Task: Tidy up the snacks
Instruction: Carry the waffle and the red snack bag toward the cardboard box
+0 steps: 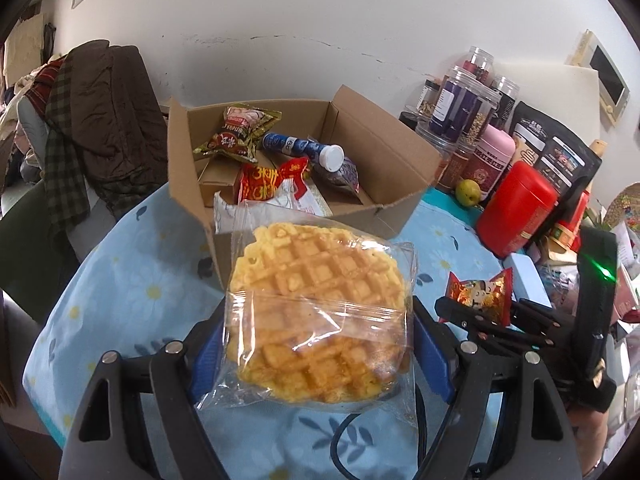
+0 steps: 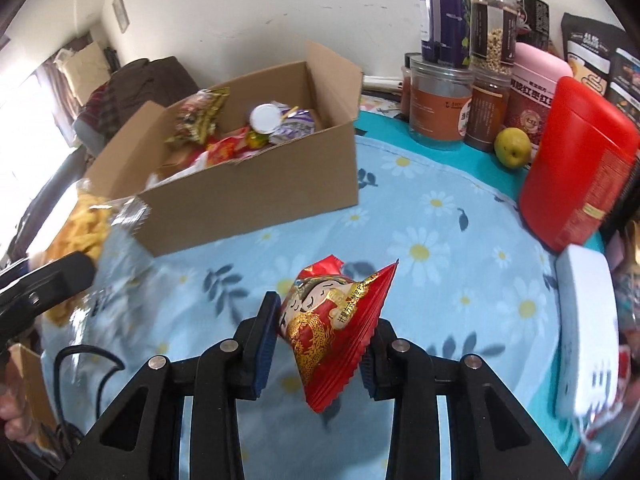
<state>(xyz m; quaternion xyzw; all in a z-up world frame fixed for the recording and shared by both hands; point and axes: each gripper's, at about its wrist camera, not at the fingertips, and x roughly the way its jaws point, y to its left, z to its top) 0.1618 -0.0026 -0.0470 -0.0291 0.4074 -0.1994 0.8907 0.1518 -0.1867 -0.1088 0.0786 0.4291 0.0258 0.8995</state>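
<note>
Brown open cardboard box (image 1: 304, 168) lay just ahead of the left hand-held gripper (image 1: 316, 344) clamping a clear-wrapped golden waffle (image 1: 320, 300), nearer than the right hand-held gripper (image 2: 320, 344) pinching a red foil snack packet (image 2: 332, 328).

A blue cloth with white daisies (image 2: 420, 216) covers the counter. At its far edge, against the white wall (image 1: 320, 20), stand clear plastic jars (image 2: 440, 100) stacked in two tiers, a pink canister (image 2: 536, 92) and dark stand-up pouches (image 1: 560, 148). A yellow-green fruit (image 2: 513, 147) rests just beside a tall red canister (image 2: 580, 168). A white device (image 2: 588, 328) lies near the cloth's right edge. Brown and plaid garments (image 1: 100, 120) are heaped at the left.
</note>
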